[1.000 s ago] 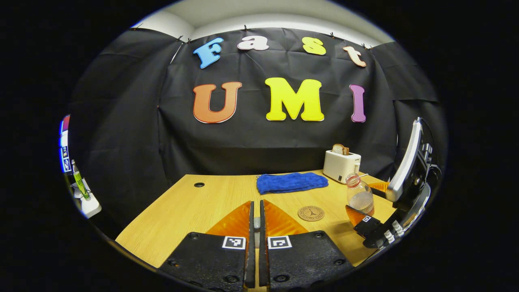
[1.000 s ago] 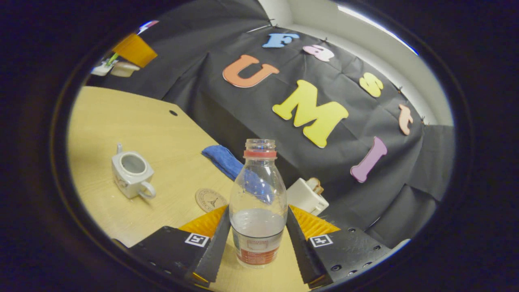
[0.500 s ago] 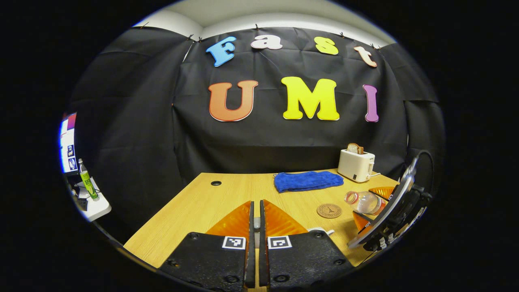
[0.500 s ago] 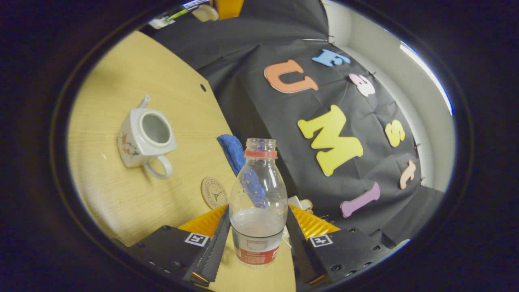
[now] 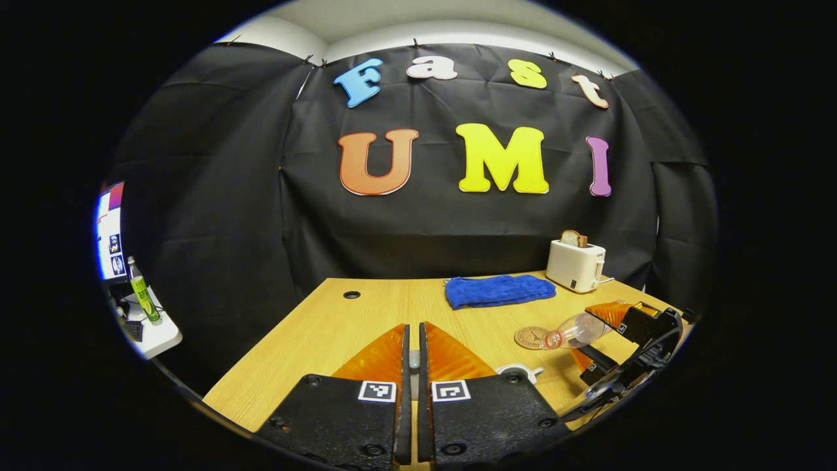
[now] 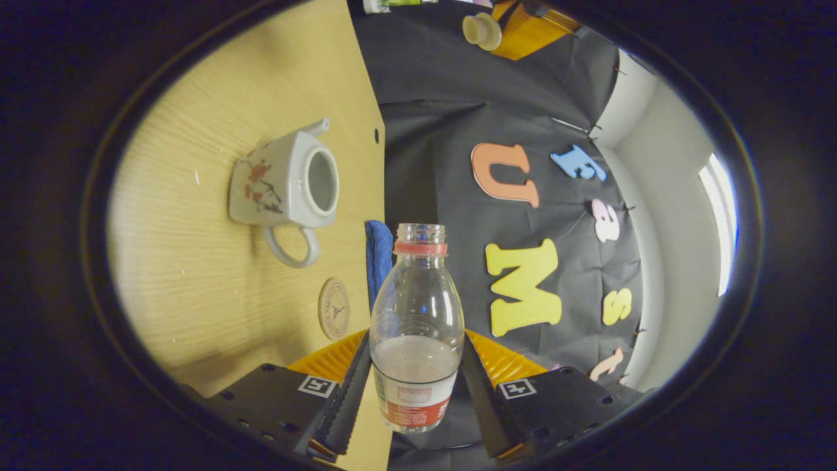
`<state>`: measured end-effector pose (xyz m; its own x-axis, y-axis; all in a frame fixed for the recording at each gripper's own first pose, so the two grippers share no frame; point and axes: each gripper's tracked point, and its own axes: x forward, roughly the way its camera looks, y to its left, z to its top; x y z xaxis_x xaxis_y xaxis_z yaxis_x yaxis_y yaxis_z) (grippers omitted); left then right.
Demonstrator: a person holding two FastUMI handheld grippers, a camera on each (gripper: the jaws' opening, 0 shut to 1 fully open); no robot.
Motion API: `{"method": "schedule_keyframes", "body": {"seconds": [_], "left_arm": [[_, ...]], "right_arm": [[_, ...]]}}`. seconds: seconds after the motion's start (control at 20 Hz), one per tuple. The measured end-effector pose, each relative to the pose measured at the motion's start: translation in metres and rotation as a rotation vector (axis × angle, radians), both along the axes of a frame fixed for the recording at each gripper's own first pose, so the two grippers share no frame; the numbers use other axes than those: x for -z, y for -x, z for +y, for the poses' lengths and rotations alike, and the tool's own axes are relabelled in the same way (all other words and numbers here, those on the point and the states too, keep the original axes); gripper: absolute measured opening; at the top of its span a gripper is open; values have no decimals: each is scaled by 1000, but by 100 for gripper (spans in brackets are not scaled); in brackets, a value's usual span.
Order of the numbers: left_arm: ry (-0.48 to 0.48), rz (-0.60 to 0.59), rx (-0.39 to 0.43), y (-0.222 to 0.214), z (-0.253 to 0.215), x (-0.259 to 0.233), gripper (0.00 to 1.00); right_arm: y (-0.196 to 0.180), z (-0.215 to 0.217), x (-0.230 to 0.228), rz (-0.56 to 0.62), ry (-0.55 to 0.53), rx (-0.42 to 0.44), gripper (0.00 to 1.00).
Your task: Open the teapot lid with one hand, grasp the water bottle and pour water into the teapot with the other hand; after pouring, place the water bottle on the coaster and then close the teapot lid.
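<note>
My right gripper (image 6: pixel 416 347) is shut on a clear water bottle (image 6: pixel 416 327) with no cap and a red neck ring. In the left gripper view the bottle (image 5: pixel 575 331) lies tipped almost flat in the right gripper (image 5: pixel 605 340), mouth toward the coaster (image 5: pixel 531 337) and a white edge of the teapot (image 5: pixel 516 371). The white flowered teapot (image 6: pixel 281 186) stands open on the table, left of the bottle's mouth. No stream of water shows. My left gripper (image 5: pixel 410 330) is shut, with a small grey piece between its fingers. The cream lid (image 6: pixel 482 31) hangs in that gripper, high above the table.
On the wooden table (image 5: pixel 314 333) a blue towel (image 5: pixel 499 290) lies at the back and a white toaster (image 5: pixel 575 265) with bread stands at the back right. The round coaster (image 6: pixel 334 308) lies between teapot and towel. A side stand with a green bottle (image 5: pixel 138 297) is far left.
The right gripper has rolled the bottle from upright to nearly horizontal and lowered it toward the teapot. The left gripper has drifted slightly and stays shut.
</note>
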<state>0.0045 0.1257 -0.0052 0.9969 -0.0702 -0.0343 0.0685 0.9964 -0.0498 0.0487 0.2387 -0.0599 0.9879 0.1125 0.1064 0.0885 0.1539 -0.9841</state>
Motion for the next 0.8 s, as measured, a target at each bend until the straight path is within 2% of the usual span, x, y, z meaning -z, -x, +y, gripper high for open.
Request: {"method": "schedule_keyframes", "body": {"seconds": [0.2,0.4,0.5,0.8], "left_arm": [[-2,-1,-5,-1,0,0,6],[-3,9,-10,-1,2,3,6],[-3,12,-14,-2,2,4,6],[-16,8,-2,-2,-7,2,6]], "right_arm": [[1,1,-6,-45,76,1,77],[2,6,-9,-84,162,-14,74],[2,7,-10,-93,186,-21,77],[10,19,-17,-163,266,-44,76]]}}
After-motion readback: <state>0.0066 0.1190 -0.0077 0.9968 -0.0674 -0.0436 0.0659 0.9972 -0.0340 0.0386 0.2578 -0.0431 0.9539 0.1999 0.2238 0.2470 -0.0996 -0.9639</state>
